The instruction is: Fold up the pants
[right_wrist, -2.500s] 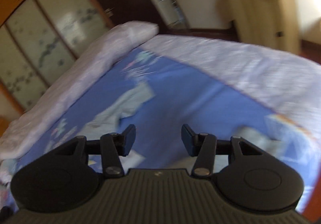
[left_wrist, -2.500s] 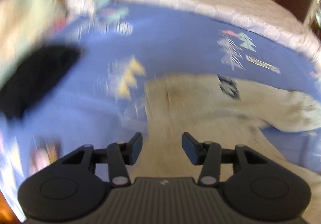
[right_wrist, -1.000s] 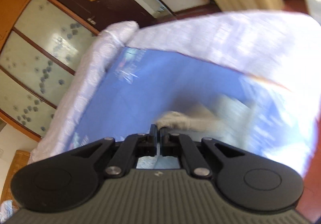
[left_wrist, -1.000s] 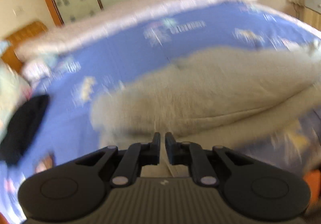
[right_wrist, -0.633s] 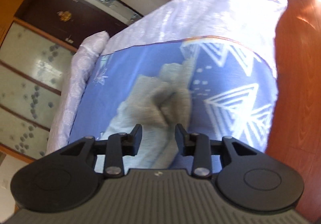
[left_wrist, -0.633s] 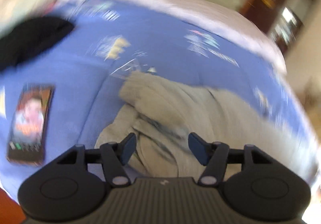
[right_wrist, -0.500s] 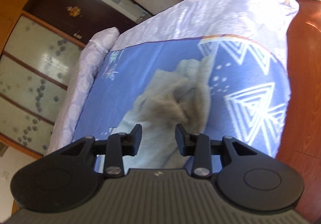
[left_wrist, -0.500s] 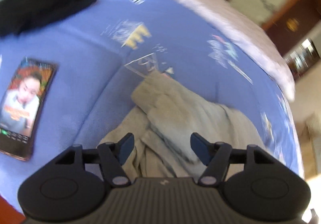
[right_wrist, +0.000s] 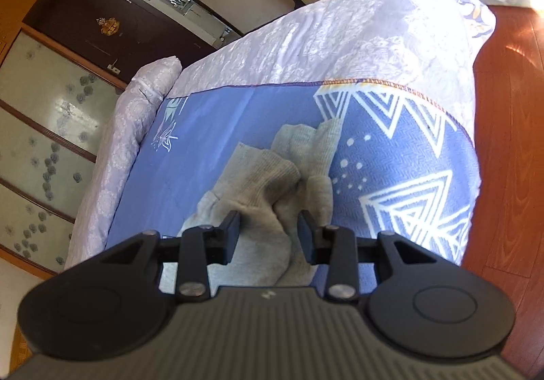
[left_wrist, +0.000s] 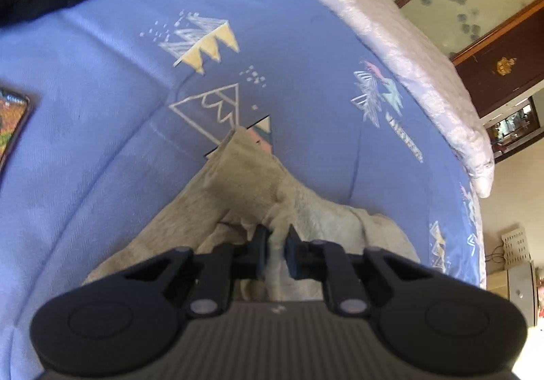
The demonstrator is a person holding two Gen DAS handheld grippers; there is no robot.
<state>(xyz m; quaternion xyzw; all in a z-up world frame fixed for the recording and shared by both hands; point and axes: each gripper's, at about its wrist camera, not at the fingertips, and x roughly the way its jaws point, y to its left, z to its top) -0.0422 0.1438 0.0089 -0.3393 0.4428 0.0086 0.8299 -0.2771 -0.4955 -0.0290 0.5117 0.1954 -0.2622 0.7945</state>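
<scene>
Two grippers, left gripper (left_wrist: 276, 245) pinching rumpled grey pants (left_wrist: 238, 182), right gripper (right_wrist: 268, 232) spread over them

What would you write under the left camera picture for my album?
Left gripper shut on a fold of grey pants lying on a blue blanket.

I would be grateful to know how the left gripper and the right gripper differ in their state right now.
The left gripper has its jaws nearly together, pinching a fold of the grey pants; the right gripper stands apart, its jaws not pressing the cloth. The left is over a bunched ridge; the right straddles the ribbed leg cuffs. Both hang over the same pants on the blue blanket.
</scene>
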